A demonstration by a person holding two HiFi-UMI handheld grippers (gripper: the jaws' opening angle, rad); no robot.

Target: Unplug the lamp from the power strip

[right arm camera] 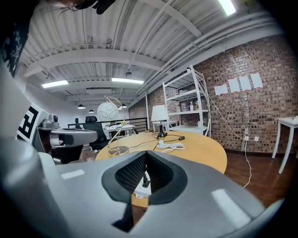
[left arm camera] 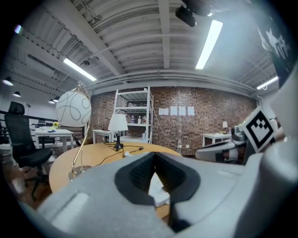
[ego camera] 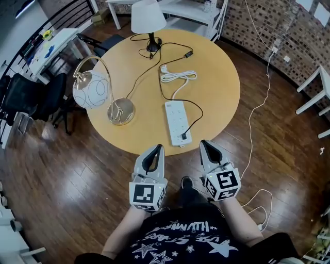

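Observation:
A white power strip (ego camera: 175,121) lies on the round wooden table (ego camera: 221,98), near its front edge. A black plug (ego camera: 184,136) sits in the strip's near end. Its black cord loops back towards the white-shaded lamp (ego camera: 148,18) at the far side. A gold lamp with a glass globe (ego camera: 90,90) stands at the left. My left gripper (ego camera: 159,149) and right gripper (ego camera: 203,144) are both shut and hold nothing, side by side just short of the table's edge. Part of the strip (right arm camera: 143,184) shows below the right gripper's (right arm camera: 145,154) jaws. The left gripper's (left arm camera: 154,158) tips meet.
The strip's own white cord (ego camera: 178,77) lies coiled mid-table. Black office chairs (ego camera: 31,95) and a white desk (ego camera: 51,46) stand to the left. White shelving (ego camera: 193,10) is behind the table. A thin white cable (ego camera: 256,103) runs over the wooden floor at the right.

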